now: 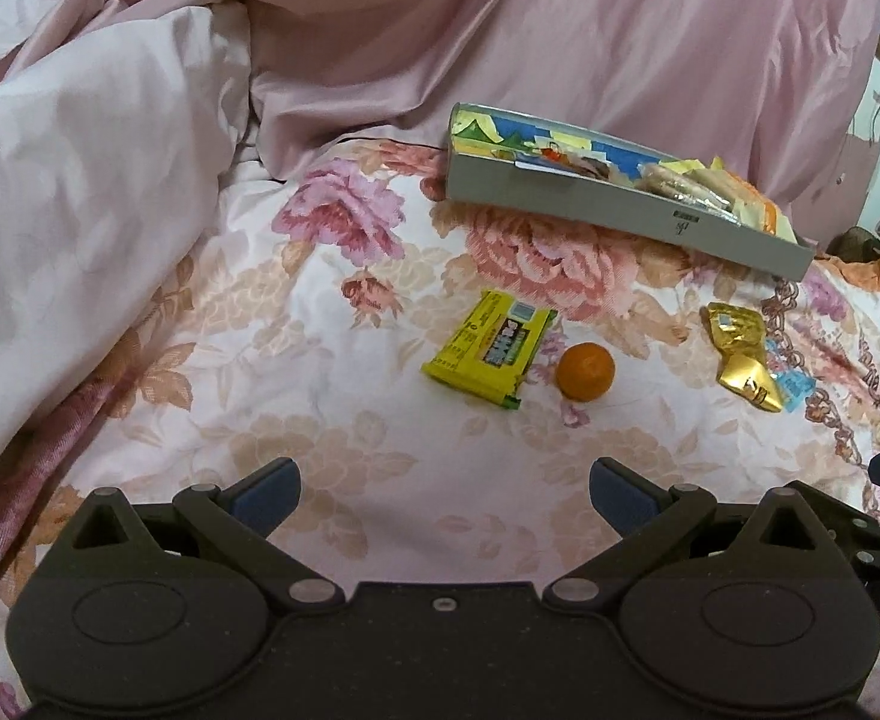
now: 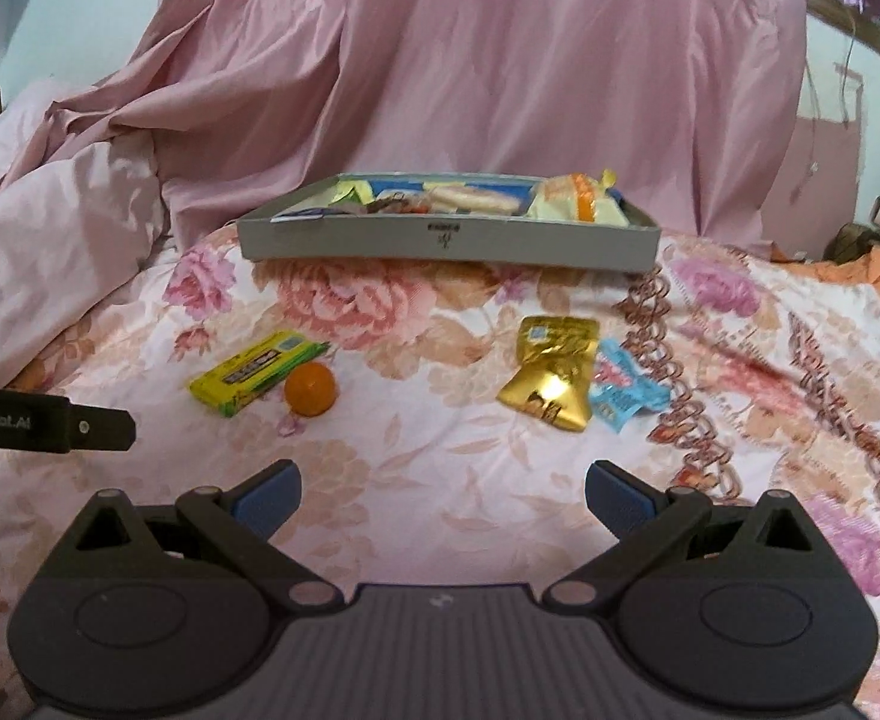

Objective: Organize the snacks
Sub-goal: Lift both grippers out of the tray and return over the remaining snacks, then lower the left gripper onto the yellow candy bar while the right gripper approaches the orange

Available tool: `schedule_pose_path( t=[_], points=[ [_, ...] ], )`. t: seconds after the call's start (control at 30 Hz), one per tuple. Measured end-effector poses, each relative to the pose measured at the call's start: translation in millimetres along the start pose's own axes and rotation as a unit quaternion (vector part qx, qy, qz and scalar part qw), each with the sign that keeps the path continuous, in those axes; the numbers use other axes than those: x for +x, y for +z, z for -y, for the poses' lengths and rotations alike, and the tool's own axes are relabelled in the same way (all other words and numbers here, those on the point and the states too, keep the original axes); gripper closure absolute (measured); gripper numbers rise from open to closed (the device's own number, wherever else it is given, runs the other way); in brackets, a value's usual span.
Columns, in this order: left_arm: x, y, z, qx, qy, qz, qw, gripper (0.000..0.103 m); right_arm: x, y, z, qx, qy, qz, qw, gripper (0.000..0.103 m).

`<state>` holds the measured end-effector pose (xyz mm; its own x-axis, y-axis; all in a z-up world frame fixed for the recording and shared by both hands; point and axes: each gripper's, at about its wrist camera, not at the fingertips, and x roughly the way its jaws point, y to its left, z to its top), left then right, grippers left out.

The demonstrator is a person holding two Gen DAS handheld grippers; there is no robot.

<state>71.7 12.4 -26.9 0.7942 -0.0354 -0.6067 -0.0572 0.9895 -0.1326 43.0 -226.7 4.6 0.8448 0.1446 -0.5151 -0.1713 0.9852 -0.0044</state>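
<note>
A: Item count requested, left to right. What is left loose on the floral bedspread point(image 2: 440, 456)?

B: Four items are logged outside the grey tray point(image 2: 451, 243). First, a yellow-green packet point(image 2: 254, 369), lying flat. Just beside it on the right, a small orange fruit point(image 2: 311, 389), touching it or nearly so. Further right, a gold foil pouch point(image 2: 553, 372), with a light-blue wrapper point(image 2: 625, 390) partly tucked under its right edge.

A: And what is already filed?

B: Several wrapped snacks are seen inside the tray, among them a pale yellow pack with an orange band point(image 2: 580, 204) at the right end. Their exact number cannot be told; the tray is viewed nearly edge-on.

A: Status of the tools?

B: The left gripper point(image 1: 442, 495) is held with jaws spread wide and nothing between them, aimed toward the packet and fruit. The right gripper point(image 2: 442, 495) is likewise spread and empty, facing the gold pouch.

A: Progress?

B: The task is judged partly done: four items are not yet placed.
</note>
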Motion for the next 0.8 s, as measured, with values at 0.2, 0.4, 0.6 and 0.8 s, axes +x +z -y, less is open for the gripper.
schedule_pose_path(
  t=[0.2, 0.4, 0.6, 0.8],
  points=[
    [10, 0, -1, 0.008, 0.001, -0.004, 1.0000, 0.001, 11, -3, -2, 0.001, 0.007, -0.015, 1.000, 0.000],
    [16, -4, 1, 0.029, 0.002, -0.001, 0.9996, 0.001, 19, -5, -3, 0.007, 0.017, -0.029, 0.999, 0.000],
    [33, -1, 7, 0.067, -0.010, -0.007, 0.9977, 0.001, 29, -7, -3, 0.013, 0.019, -0.037, 0.999, 0.000],
    [53, 8, 12, 0.108, -0.035, 0.008, 0.9935, 0.001, 36, -9, 2, 0.019, 0.028, -0.037, 0.999, 0.000]
  ],
)
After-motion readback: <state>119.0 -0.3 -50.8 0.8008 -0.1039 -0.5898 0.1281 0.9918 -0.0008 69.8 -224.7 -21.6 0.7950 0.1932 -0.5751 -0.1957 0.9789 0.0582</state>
